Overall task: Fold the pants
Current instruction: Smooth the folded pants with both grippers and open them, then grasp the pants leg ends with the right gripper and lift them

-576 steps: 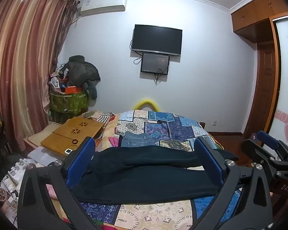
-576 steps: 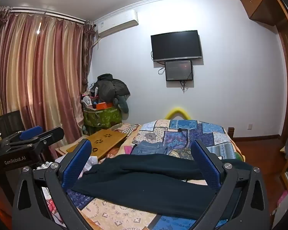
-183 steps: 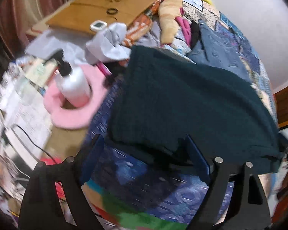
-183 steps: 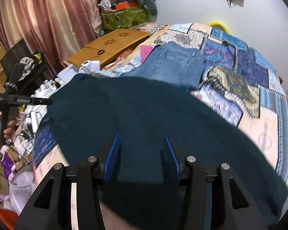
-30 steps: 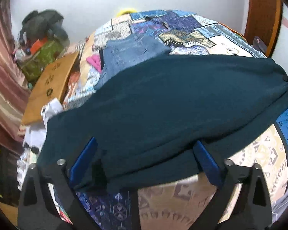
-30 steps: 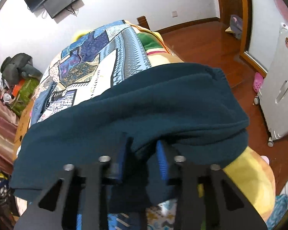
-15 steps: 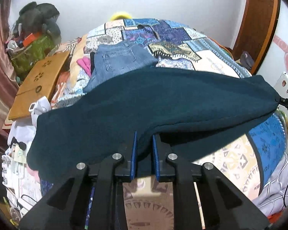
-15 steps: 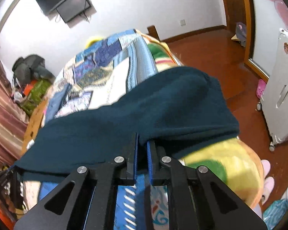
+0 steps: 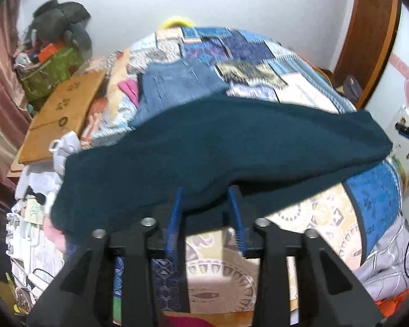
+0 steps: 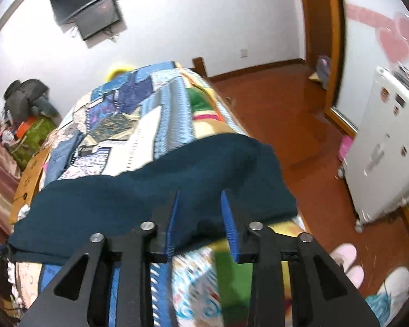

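Dark teal pants (image 9: 218,141) lie crosswise on the patchwork quilt (image 9: 300,212), folded into a long band. My left gripper (image 9: 205,190) is at their near edge toward the left end. Its jaws are opening, and a fold of the cloth sits loosely between the blue pads (image 9: 174,218). In the right wrist view the pants (image 10: 150,190) reach the bed's right side. My right gripper (image 10: 200,193) is at their near edge there, jaws also opening, with cloth between the pads but not pinched. The edge under both grippers is partly hidden.
Folded jeans (image 9: 177,81) lie on the quilt behind the pants. A wooden lap desk (image 9: 60,114) and clutter (image 9: 27,231) line the bed's left side. On the right are the wooden floor (image 10: 286,114), a white case (image 10: 390,158) and pink slippers (image 10: 346,256).
Half a second ago both grippers were shut on the pants' near edge; now both pairs of jaws have parted. Both grippers have risen and pulled back a little.
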Tool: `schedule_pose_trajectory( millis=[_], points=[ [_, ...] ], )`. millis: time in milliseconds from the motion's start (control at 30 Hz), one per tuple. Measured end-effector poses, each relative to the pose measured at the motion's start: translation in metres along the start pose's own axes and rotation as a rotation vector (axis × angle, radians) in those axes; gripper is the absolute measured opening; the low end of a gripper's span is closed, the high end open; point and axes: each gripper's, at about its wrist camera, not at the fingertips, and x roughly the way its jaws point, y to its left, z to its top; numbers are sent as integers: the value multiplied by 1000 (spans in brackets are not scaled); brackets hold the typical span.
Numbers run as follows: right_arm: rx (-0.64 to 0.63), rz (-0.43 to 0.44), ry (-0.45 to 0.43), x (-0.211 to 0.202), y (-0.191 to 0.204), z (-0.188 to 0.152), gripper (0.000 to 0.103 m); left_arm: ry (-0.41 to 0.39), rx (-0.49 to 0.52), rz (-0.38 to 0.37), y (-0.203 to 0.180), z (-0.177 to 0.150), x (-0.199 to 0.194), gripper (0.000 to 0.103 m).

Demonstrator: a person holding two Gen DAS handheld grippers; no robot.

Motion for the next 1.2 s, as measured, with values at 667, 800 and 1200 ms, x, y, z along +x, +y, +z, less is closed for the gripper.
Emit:
schedule_pose_trajectory(
  millis=[667,800,1200],
  points=[
    [150,-46,138,-4,-78,-29,48,53,-48,-27,-9,73,63,77],
    [216,44,138,-10,-72,-36,60,125,-1,-66,-38,70,92,77],
    [359,170,218,55,-85,-40,69,177,21,-102,-77,65,120,90]
  ],
)
